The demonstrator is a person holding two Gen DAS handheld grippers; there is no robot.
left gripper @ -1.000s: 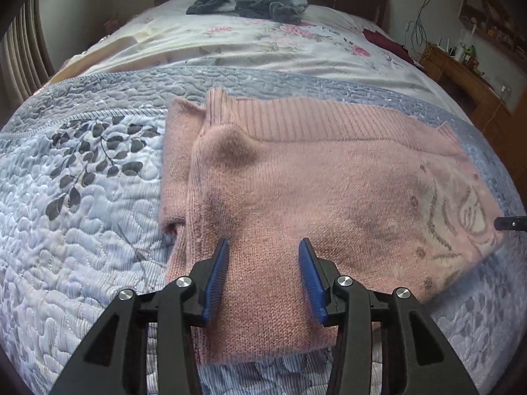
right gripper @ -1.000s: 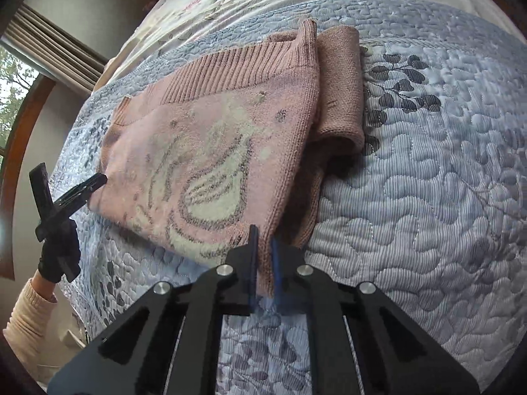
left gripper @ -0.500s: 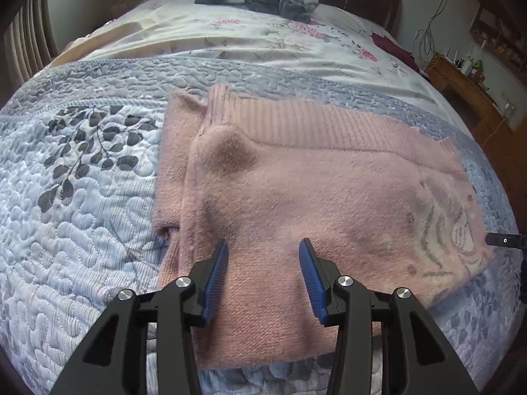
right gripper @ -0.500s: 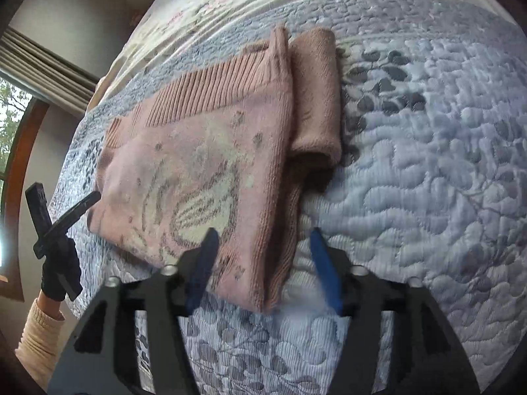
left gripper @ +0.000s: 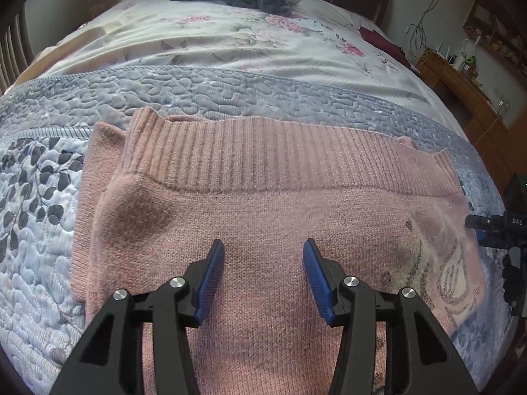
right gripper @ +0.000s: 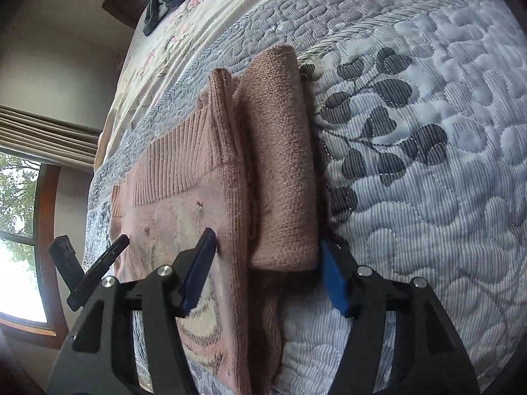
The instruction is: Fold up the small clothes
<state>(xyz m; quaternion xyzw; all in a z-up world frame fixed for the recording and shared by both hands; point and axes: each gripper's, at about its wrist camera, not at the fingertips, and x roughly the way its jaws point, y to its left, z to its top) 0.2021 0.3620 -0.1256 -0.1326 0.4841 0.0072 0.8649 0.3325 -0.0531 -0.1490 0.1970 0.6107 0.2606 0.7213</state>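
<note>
Quilted bed (left gripper: 49,296), pink sweater (left gripper: 263,214), window (right gripper: 19,230)

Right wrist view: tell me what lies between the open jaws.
In the right wrist view, the right gripper straddles the pink sweater: its folded-in sleeve and the folded side edge lie between the jaws, on the quilt.

I am in a home bedroom. My grippers hang over a bed spread with a grey-blue quilted coverlet (left gripper: 230,89) and a floral cream sheet (left gripper: 204,39); at two o'clock stands a wooden dresser (left gripper: 461,82), and at nine o'clock a wood-framed window (right gripper: 19,230) with pleated curtains (right gripper: 42,135).
</note>
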